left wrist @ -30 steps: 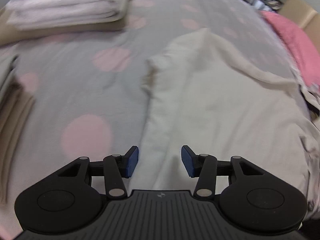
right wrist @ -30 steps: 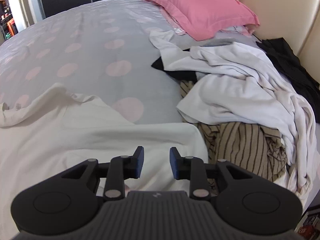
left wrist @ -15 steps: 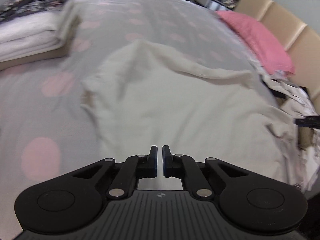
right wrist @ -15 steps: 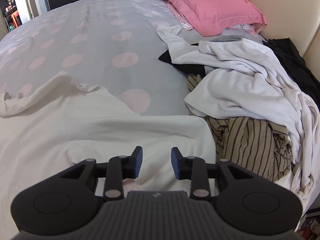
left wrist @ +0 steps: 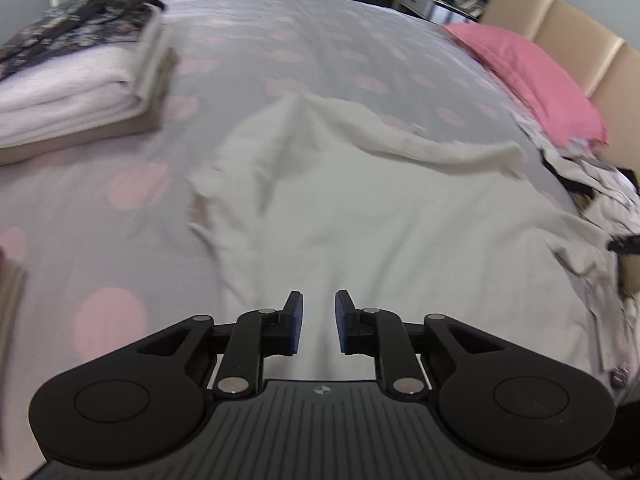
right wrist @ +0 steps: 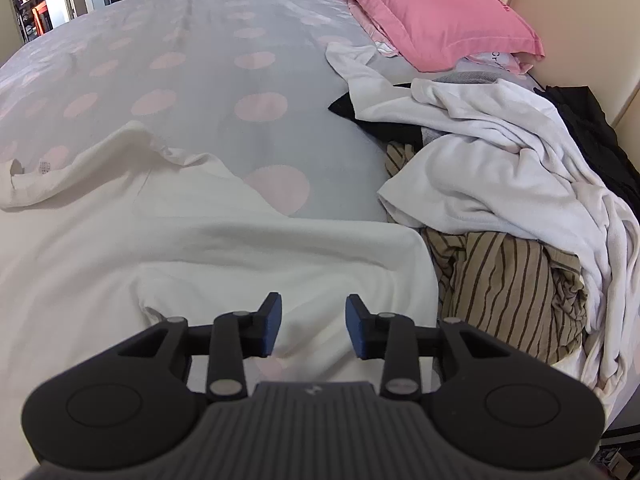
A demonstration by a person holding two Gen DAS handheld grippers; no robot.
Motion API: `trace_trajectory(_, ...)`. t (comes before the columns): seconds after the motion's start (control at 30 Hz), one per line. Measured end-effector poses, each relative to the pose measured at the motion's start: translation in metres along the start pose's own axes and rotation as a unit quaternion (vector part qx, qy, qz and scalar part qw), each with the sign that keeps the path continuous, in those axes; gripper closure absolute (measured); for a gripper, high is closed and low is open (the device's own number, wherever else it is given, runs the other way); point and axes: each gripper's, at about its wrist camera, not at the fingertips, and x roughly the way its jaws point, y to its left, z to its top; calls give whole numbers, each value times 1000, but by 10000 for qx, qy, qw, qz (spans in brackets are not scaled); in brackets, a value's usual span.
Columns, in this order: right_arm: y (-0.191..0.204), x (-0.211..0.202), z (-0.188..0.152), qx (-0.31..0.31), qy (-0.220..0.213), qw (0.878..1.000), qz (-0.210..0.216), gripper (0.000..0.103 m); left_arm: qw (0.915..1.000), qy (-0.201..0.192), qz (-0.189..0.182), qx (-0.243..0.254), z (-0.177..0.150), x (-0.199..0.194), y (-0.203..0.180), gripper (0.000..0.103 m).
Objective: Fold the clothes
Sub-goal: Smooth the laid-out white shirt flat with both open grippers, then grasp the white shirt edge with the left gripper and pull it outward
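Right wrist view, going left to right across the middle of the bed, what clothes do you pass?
Cream spread-out garment → brown-striped beige garment → crumpled white garment draped toward the right edge.

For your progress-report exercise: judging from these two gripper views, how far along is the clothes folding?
Done: a folded stack sits at the far left of the bed. In hand: nothing is gripped; the cream garment lies spread out, unfolded, under the open left hand-held gripper and the open right hand-held gripper. Left: that garment, plus the crumpled pile of white, striped and black clothes below the pink pillow.
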Motion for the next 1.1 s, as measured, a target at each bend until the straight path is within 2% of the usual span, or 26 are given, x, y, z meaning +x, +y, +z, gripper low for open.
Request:
trace_trajectory(0.13, 2, 1, -1, -50, 14, 10000, -6, 63, 9948, -93, 879, -510, 6, 1, 29, 88)
trace_trajectory(0.23, 4, 2, -2, -87, 25, 10000, -11, 63, 9876, 316, 1414, -610, 3, 17, 47, 88)
trace_trajectory(0.33, 6, 3, -3, -124, 36, 9999, -16, 62, 9869, 733, 1326, -550, -5, 37, 51, 88)
trace_trajectory(0.43, 8, 3, -4, -199, 24, 9998, -32, 58, 9947, 545, 819, -290, -7, 37, 37, 88)
trace_trajectory(0.57, 12, 5, -6, -292, 35, 9996, -58, 57, 9968, 446, 642, 158, -7, 40, 16, 88)
trace_trajectory(0.63, 13, 6, -7, -321, 67, 9994, -73, 57, 9967, 494, 612, 217, -9, 46, 12, 88)
trace_trajectory(0.77, 13, 6, -8, -334, 75, 9994, -97, 56, 9962, 499, 712, 63, -11, 52, 15, 88)
trace_trajectory(0.9, 13, 7, -8, -320, 83, 9994, -108, 56, 9953, 460, 775, -366, -10, 49, 27, 78)
trace_trajectory(1.03, 15, 8, -8, -372, 87, 9992, -108, 56, 9925, 309, 812, -858, -8, 42, 43, 78)
trace_trajectory(1.1, 16, 9, -8, -405, 90, 9991, -114, 56, 9911, 374, 840, -965, -7, 44, 48, 78)
